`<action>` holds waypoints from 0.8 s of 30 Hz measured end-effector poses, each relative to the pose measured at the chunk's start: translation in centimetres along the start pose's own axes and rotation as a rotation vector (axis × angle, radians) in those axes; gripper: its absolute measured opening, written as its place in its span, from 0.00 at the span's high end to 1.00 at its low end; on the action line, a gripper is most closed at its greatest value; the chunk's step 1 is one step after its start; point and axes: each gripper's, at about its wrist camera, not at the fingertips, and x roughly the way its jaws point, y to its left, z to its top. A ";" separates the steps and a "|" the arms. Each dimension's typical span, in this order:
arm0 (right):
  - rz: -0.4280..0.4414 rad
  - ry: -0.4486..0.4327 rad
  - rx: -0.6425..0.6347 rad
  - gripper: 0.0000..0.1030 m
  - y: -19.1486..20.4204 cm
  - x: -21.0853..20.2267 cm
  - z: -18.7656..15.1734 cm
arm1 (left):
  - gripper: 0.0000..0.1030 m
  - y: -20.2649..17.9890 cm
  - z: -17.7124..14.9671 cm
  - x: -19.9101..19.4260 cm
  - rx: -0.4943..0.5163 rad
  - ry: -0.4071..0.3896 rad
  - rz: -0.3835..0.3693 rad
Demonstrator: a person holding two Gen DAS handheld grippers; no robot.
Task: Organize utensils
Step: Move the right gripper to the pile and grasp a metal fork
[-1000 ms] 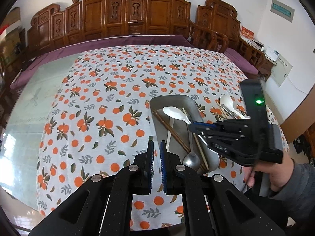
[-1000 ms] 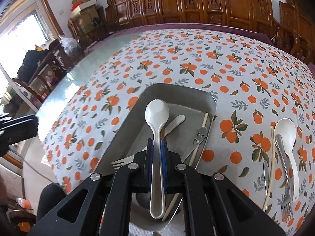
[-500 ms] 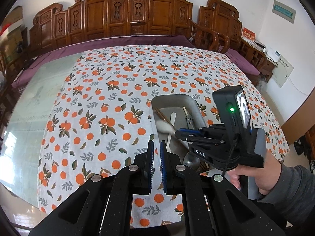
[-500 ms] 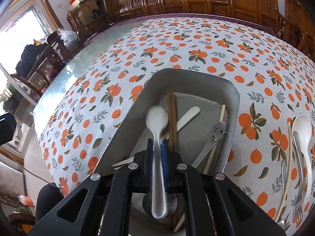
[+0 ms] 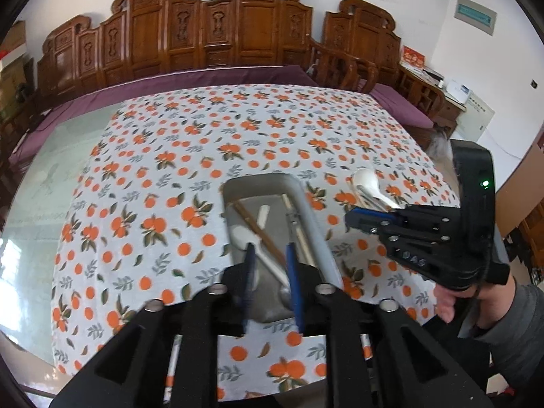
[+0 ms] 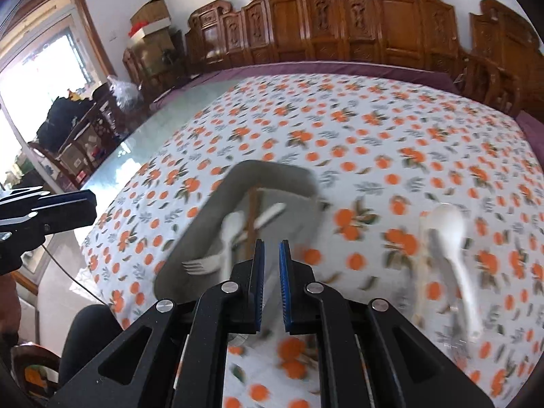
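A grey metal tray (image 5: 307, 209) (image 6: 272, 176) lies on the orange-print tablecloth. It holds a white spoon (image 6: 229, 234), brown chopsticks (image 5: 258, 229), a white fork (image 6: 200, 265) and other utensils. A second white spoon (image 5: 369, 185) (image 6: 448, 234) lies with more cutlery on the cloth right of the tray. My left gripper (image 5: 268, 255) is open over the tray's near end. My right gripper (image 6: 270, 255) is open and empty, and it shows from the side in the left wrist view (image 5: 353, 219), just right of the tray.
The tablecloth (image 5: 204, 142) covers a glass-topped table (image 5: 44, 176). Carved wooden chairs (image 5: 238, 34) line the far side. A window (image 6: 37, 68) and cluttered furniture stand to the left in the right wrist view. The right view is motion-blurred.
My right gripper let go of the white spoon into the tray, opened and moved right. My left gripper opened and moved over the tray.
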 end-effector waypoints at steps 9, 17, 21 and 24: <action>-0.104 -0.057 0.062 0.89 -6.7 -5.1 -1.8 | 0.43 -3.7 1.1 1.6 0.030 -0.011 -0.030; -0.150 -0.039 0.106 0.89 -11.4 -5.7 -3.5 | 0.29 -6.6 1.7 3.7 0.047 -0.003 -0.042; -0.150 -0.014 0.111 0.89 -12.6 -4.7 -4.2 | 0.29 -7.9 1.9 4.9 0.062 0.010 -0.047; -0.145 0.016 0.104 0.89 -13.3 -3.5 -4.7 | 0.29 -8.7 2.1 6.1 0.068 0.020 -0.053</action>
